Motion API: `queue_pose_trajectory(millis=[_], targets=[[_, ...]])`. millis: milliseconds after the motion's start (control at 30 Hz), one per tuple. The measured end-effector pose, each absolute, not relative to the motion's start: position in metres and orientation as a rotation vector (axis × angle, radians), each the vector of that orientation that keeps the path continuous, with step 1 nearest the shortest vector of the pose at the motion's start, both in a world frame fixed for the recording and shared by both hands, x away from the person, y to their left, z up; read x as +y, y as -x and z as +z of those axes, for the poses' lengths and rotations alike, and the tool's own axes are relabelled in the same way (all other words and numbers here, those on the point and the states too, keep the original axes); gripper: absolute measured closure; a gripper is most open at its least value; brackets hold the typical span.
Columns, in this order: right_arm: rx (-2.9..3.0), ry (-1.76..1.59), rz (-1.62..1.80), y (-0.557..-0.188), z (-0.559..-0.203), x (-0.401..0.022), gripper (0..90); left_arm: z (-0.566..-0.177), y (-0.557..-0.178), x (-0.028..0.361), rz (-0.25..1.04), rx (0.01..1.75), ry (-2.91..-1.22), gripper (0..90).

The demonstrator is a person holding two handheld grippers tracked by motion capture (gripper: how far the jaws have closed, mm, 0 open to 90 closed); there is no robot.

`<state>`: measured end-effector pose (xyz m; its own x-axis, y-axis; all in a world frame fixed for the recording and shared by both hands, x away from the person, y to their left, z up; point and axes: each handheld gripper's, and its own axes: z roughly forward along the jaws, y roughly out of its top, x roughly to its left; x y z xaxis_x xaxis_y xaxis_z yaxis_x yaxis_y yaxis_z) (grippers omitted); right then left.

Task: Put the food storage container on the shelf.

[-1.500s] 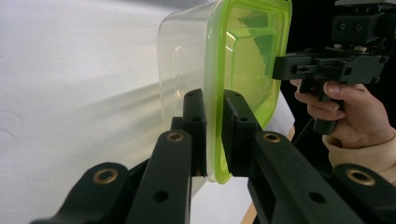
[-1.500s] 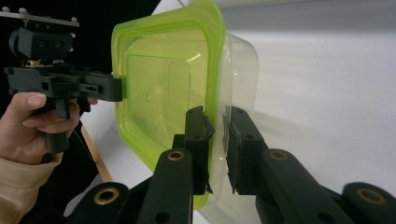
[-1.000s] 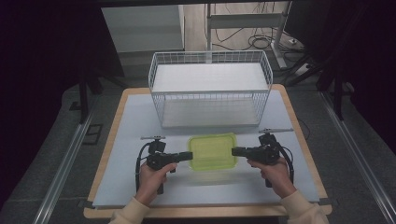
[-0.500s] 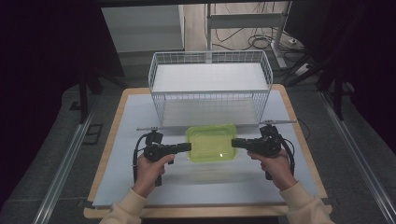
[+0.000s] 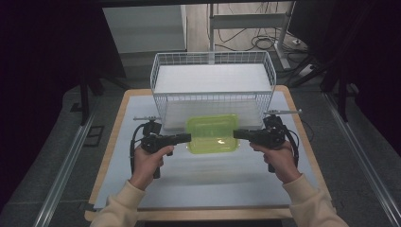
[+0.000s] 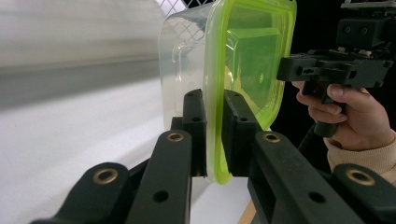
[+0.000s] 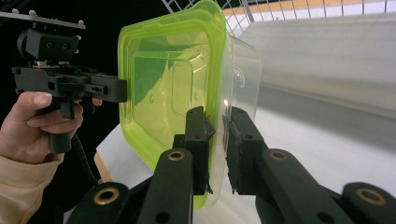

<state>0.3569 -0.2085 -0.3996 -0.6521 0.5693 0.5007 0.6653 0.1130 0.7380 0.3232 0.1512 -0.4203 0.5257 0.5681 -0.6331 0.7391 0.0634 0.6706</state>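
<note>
In the high view, the left hand [image 5: 150,160] holds the left gripper [image 5: 185,137] at the left edge of the box [image 5: 212,134], a clear container with a green lid. In the left gripper view the two jaws of this gripper are clamped on the rim of the box, one pad on the clear side and one on the lid [image 6: 252,60]. The box is in the air above the white mat [image 5: 213,182], just in front of the wire basket [image 5: 213,78], and it lies about level between the two grippers. At its right edge is the right gripper [image 5: 239,135], held by the right hand [image 5: 280,160]. In the right gripper view its jaws are closed on the rim of the box in the same way, with the lid on one side and the clear wall on the other. The basket stands at the far part of the table [image 5: 113,123].
</note>
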Motion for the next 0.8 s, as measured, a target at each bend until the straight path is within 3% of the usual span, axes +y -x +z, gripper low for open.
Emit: queue_pose_trajectory(millis=[800], targets=[[-2.299,1.232,-1.682,-0.372,-0.35,-0.201,79.9,-0.367,-0.338,0.157,-0.111,1.094,-1.615,81.6]])
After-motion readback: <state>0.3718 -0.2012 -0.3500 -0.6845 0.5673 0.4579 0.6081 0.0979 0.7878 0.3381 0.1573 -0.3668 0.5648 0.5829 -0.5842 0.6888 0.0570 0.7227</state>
